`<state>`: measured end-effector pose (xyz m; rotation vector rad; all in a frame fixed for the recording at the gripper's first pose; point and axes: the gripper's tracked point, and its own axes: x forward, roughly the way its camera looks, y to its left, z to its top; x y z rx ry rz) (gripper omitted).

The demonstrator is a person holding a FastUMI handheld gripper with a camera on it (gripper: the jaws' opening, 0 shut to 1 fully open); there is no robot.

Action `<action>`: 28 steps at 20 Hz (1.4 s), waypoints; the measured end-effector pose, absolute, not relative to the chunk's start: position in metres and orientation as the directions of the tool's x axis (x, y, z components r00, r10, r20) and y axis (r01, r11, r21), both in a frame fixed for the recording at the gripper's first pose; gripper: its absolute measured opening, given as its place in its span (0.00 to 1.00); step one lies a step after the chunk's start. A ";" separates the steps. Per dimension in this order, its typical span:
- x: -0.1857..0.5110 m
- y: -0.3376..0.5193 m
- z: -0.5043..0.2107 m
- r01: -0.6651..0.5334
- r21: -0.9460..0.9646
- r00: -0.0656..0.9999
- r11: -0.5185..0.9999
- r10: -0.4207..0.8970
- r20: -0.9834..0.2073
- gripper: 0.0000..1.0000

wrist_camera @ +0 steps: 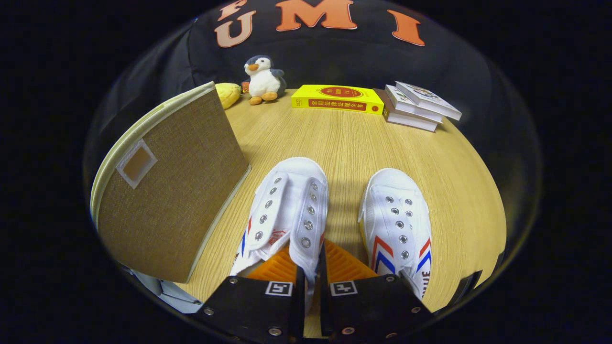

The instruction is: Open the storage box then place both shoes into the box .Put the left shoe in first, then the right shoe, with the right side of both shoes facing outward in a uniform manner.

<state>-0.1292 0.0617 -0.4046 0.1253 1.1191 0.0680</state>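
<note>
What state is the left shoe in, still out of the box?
Out: the left shoe lies on the table beside the box, jaws pinching its side.

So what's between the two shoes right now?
Bare wood of the table, seen in the gripper view. The gripper pinches the left shoe by its inner eyelet flap; the right shoe lies apart.

**Wooden table against a dark booth wall**

A light wood-grain table [344, 143] fills the scene, its grain running from near to far. Along its far edge sit a plush penguin [263, 79], a yellow soft toy [228, 93] to its left, a yellow book [337, 99] lying flat, and a stack of books [416, 106] at far right. Black cloth [334, 62] hangs behind. Lighting is even and warm.
</note>
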 end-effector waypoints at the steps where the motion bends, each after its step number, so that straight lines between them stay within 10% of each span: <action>1: -0.131 0.063 -0.403 0.030 0.159 0.421 0.987 0.132 -0.897 0.12; 4: -0.115 0.069 -0.377 0.075 0.243 0.470 0.967 0.180 -0.864 0.01; 28: -0.044 0.120 -0.165 -0.031 0.450 0.687 0.893 0.346 -0.639 0.00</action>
